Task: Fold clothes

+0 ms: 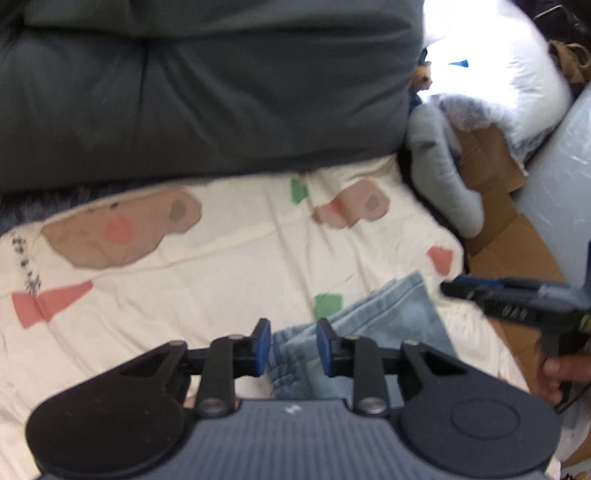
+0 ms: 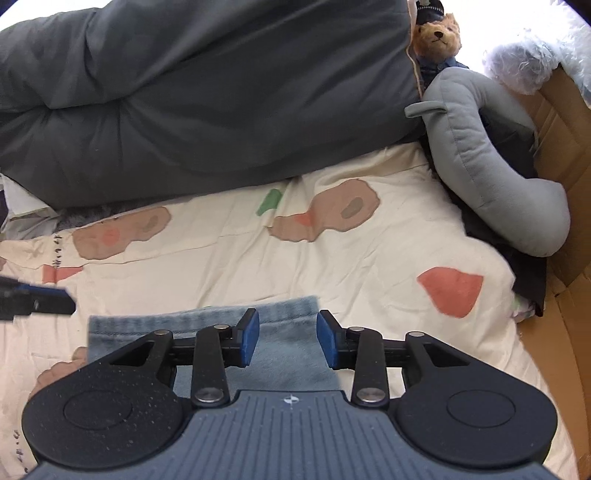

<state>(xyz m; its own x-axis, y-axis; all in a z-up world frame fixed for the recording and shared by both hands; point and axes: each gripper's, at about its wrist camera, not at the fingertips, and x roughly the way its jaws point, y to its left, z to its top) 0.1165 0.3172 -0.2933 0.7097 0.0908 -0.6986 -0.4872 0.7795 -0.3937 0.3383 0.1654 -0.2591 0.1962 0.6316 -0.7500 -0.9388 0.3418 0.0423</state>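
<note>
Light blue jeans [image 2: 280, 354] lie folded on a cream bedsheet [image 2: 369, 258] with printed patches. My right gripper [image 2: 288, 334] hovers over their far edge, blue pads wide apart and off the cloth. In the left wrist view a bunched edge of the jeans [image 1: 388, 317] fills the narrow gap of my left gripper [image 1: 293, 345] from pad to pad. The right gripper [image 1: 498, 302] shows at that view's right edge, with a hand [image 1: 561, 369] behind it. The left gripper's tip [image 2: 55, 301] reaches in just left of the jeans in the right wrist view.
A dark grey duvet [image 2: 203, 110] is heaped along the far side of the bed. To the right lie a long grey plush [image 2: 491, 155], a teddy bear [image 2: 437, 35] and a cardboard box [image 2: 565, 147]. A white fluffy bundle [image 1: 498, 74] sits at the back right.
</note>
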